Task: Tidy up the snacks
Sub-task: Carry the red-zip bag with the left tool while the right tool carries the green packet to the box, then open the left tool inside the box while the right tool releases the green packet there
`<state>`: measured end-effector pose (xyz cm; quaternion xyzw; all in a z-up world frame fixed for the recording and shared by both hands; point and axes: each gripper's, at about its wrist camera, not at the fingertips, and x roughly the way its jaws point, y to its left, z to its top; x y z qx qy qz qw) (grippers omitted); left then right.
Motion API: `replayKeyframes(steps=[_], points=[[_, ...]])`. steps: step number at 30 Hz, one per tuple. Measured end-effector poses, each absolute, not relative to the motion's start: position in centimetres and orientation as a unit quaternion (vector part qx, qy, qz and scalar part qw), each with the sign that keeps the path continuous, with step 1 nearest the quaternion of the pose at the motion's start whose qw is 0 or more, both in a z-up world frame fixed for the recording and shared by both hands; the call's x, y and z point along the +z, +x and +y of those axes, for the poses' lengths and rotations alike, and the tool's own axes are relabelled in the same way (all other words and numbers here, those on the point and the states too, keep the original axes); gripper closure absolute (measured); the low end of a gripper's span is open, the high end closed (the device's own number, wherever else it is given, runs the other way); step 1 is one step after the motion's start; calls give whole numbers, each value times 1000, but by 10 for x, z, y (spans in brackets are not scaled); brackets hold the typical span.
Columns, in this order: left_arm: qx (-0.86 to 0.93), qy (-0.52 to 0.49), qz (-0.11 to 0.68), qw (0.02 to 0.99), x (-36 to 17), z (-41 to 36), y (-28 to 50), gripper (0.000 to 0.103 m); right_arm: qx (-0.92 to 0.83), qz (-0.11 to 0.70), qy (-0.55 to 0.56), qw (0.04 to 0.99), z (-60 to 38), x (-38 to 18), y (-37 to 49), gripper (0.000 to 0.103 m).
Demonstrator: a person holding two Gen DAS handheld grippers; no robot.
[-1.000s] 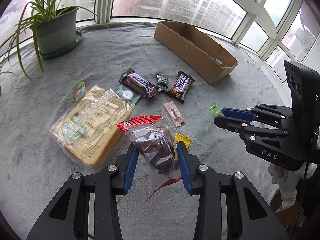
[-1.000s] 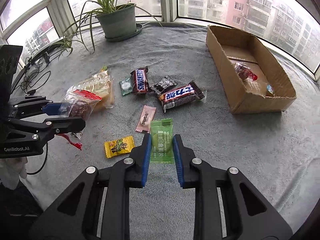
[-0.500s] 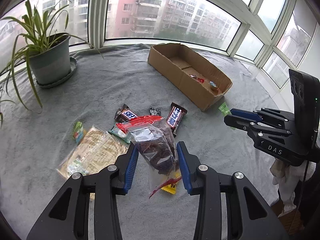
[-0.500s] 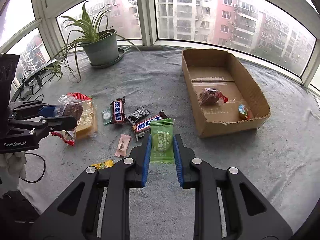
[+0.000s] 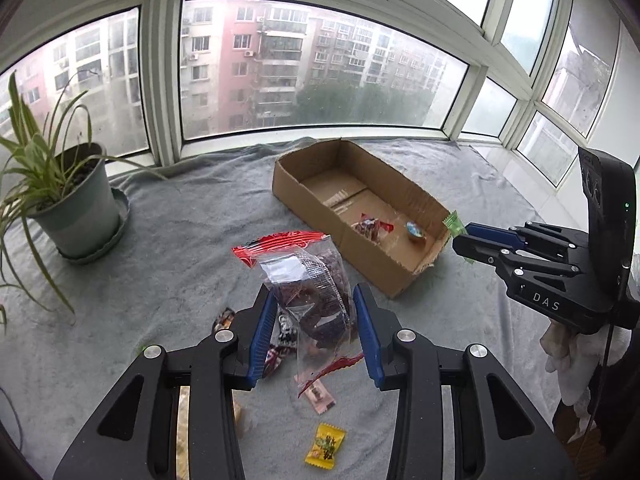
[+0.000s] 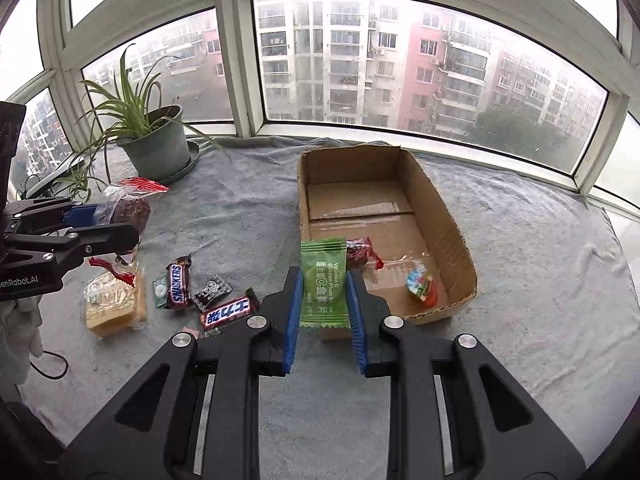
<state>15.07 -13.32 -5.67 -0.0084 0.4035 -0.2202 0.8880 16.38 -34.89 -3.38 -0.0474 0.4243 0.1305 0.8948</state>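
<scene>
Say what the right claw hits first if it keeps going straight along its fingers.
Probably the near end wall of the cardboard box. The right claw, shut on the green candy packet, points down at that near end; depth is unclear, so it might clear the wall and reach the box floor instead.

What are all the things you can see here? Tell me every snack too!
Cardboard box: 1, brown, on the blanket by the window.
Wrapped sweets in box: 2, a dark red one and a red-blue one.
Snickers bars: 2, brown, one upright, one nearer the box.
Small black packet: 1, between the bars.
Mint packet: 1, green-white, left of the bars.
Cake slice in clear wrap: 1, yellow, far left.
Yellow candy: 1, near edge.
Pink packet: 1, beside it.
Potted plant: 1, green, back left.
Blanket: 1, grey.
Left gripper: holds a clear red-edged snack bag.
Right gripper: holds a green plum candy packet.
</scene>
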Motion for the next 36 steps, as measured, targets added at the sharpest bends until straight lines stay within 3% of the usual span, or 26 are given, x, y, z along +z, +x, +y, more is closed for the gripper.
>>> replayKeyframes(steps=[15,36], points=[[-225,25,383,896,-55,-193,231,65,106,433,-41,894,-384,-51,239,80],[-239,8,417,877,-103,-247,306,65,98,477,-9,873,-409,-113,300,80]])
